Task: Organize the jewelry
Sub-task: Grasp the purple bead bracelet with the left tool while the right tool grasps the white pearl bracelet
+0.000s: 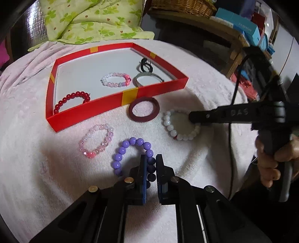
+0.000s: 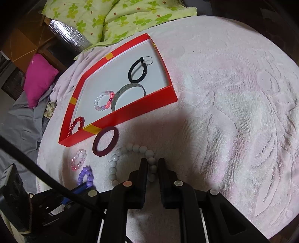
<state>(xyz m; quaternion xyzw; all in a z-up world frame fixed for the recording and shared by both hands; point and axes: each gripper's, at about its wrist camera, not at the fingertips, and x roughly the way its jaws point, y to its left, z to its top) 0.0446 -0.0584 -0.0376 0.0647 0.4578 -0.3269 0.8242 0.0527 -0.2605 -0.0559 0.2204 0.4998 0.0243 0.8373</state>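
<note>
A red tray (image 1: 112, 106) (image 2: 130, 114) lies on a pink towel and holds a red bead bracelet (image 1: 72, 100), a pink-white bead bracelet (image 1: 115, 79), a silver bangle (image 1: 147, 79) and a black band (image 1: 145, 65). On the towel in front of it lie a maroon ring (image 1: 143, 109) (image 2: 105, 141), a pale pink bracelet (image 1: 97, 140), a purple bead bracelet (image 1: 129, 149) (image 2: 86, 175) and a white bead bracelet (image 1: 172, 127) (image 2: 130, 158). My left gripper (image 1: 151, 158) is shut on the purple bracelet's right side. My right gripper (image 2: 152, 162) is shut on the white bracelet's right side.
A green floral quilt (image 1: 89, 20) lies behind the tray. A wicker basket (image 1: 183, 7) and boxes stand on a wooden shelf at the back right. A magenta cushion (image 2: 39, 78) lies to the left. The towel (image 2: 233, 93) stretches wide to the right.
</note>
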